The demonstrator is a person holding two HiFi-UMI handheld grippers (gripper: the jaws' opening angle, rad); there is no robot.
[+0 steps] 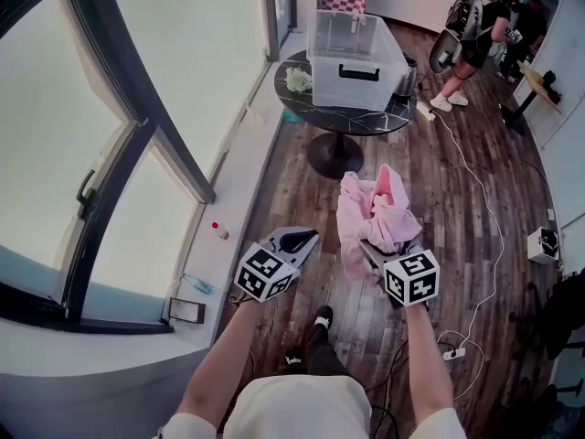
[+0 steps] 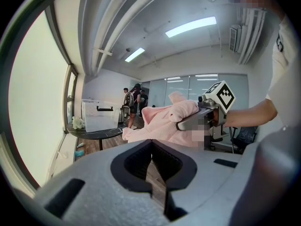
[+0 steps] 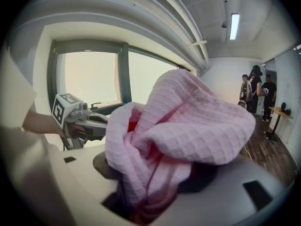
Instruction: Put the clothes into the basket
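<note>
Beside the tall window (image 1: pixel 64 126), a round dark marble surface (image 1: pixel 366 119) carries the clear plastic basket (image 1: pixel 355 48) and a small bunch of white flowers (image 1: pixel 298 79). Brown wooden floor (image 1: pixel 448 181) runs to people (image 1: pixel 475 26) standing at the far end of the room. Well short of the basket, the right tongs (image 1: pixel 370 252) clamp a pink waffle-weave cloth (image 1: pixel 377 213), held up in the air, bunched and drooping over them. The left tongs (image 1: pixel 304 239) are closed on nothing.

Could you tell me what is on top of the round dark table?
A clear plastic basket stands on the table, a white bunch beside it. The basket partly covers a dark thing at its other side.
</note>
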